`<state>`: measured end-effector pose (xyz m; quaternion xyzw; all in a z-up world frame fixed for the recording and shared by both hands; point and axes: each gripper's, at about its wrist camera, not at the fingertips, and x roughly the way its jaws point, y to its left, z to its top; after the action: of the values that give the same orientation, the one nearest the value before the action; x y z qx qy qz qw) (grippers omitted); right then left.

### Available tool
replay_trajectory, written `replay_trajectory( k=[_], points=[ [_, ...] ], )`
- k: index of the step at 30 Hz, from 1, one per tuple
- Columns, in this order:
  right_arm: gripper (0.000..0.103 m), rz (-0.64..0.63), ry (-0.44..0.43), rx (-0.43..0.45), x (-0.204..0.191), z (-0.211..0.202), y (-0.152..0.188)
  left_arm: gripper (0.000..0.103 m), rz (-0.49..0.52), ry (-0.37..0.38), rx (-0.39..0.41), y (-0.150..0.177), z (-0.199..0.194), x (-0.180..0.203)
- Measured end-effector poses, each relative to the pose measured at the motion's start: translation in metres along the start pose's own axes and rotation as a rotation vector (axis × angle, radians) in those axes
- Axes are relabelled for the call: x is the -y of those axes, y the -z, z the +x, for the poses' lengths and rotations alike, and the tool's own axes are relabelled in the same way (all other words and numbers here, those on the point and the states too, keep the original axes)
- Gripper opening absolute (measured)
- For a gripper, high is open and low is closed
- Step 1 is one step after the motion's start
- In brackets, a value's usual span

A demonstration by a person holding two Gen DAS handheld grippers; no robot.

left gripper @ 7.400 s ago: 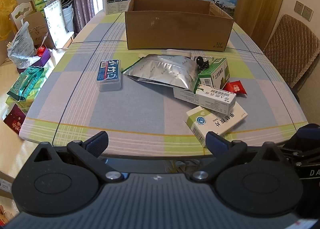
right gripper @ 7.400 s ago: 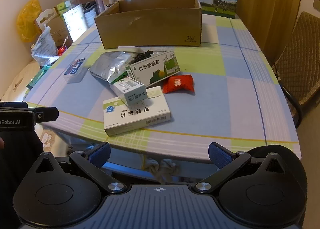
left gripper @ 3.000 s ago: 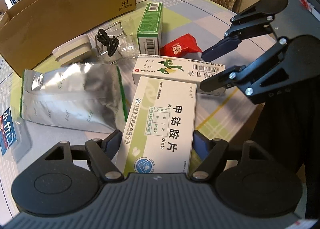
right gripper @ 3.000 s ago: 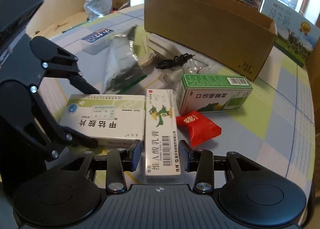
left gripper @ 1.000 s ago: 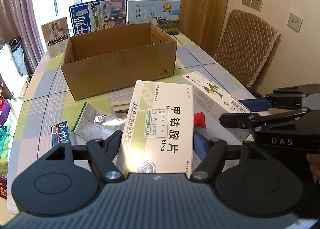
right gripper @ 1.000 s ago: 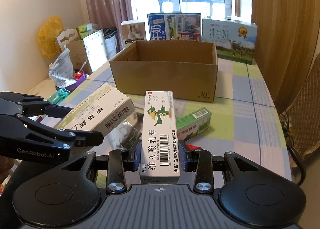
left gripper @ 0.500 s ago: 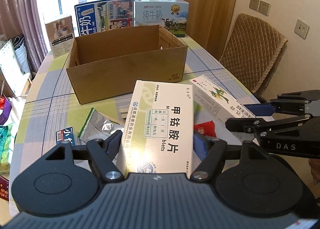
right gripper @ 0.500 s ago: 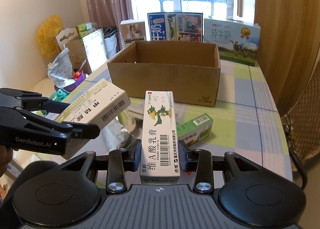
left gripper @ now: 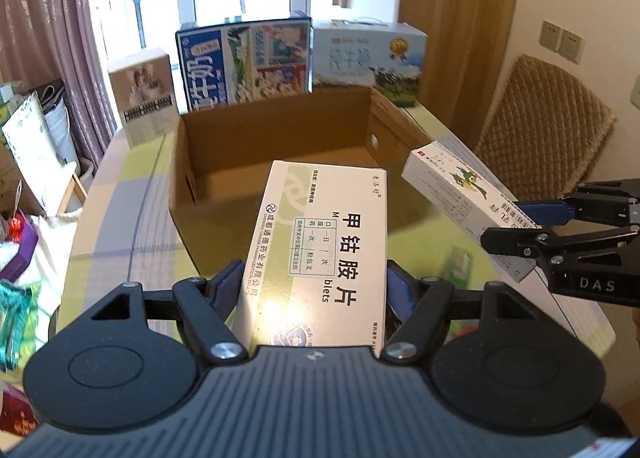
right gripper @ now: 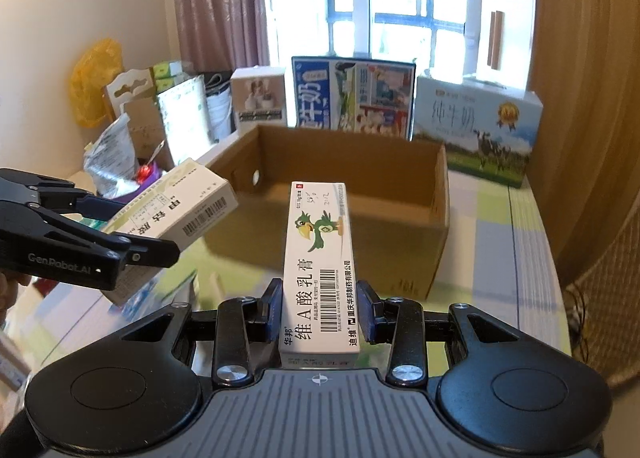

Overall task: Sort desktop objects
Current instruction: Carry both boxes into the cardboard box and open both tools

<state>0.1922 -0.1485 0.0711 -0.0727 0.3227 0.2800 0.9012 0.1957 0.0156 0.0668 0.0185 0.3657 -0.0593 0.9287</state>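
- The left gripper (left gripper: 314, 290) is clamped on the wide tablet box (left gripper: 320, 250), held flat and lengthwise, its far end toward the cardboard box (left gripper: 280, 162) at 12 o'clock (probably for dropping in).
- The right gripper (right gripper: 319, 312) is pinching the narrow ointment carton (right gripper: 320, 266) likewise, aimed at the same opening.

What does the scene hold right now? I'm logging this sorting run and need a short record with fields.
left gripper: shut on the wide medicine box, held in the air
right gripper: shut on the slim ointment box, held in the air
cardboard box: open-topped, ahead of both grippers, visible interior bare
behind it: milk cartons standing by the window
table: checked cloth
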Motion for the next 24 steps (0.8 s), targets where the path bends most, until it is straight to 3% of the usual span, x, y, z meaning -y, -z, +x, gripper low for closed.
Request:
replay_trajectory(
  k=[11,24],
  points=[
    [0.035,0.035,0.022,0.031,0.038,0.080,-0.066,0.069,-0.060,-0.036,0.009,-0.070,0.074,-0.046],
    [0.035,0.036,0.027,0.013,0.055,0.139,-0.090,0.069,-0.090,-0.024,0.009,-0.096,0.135,-0.061]
  ],
)
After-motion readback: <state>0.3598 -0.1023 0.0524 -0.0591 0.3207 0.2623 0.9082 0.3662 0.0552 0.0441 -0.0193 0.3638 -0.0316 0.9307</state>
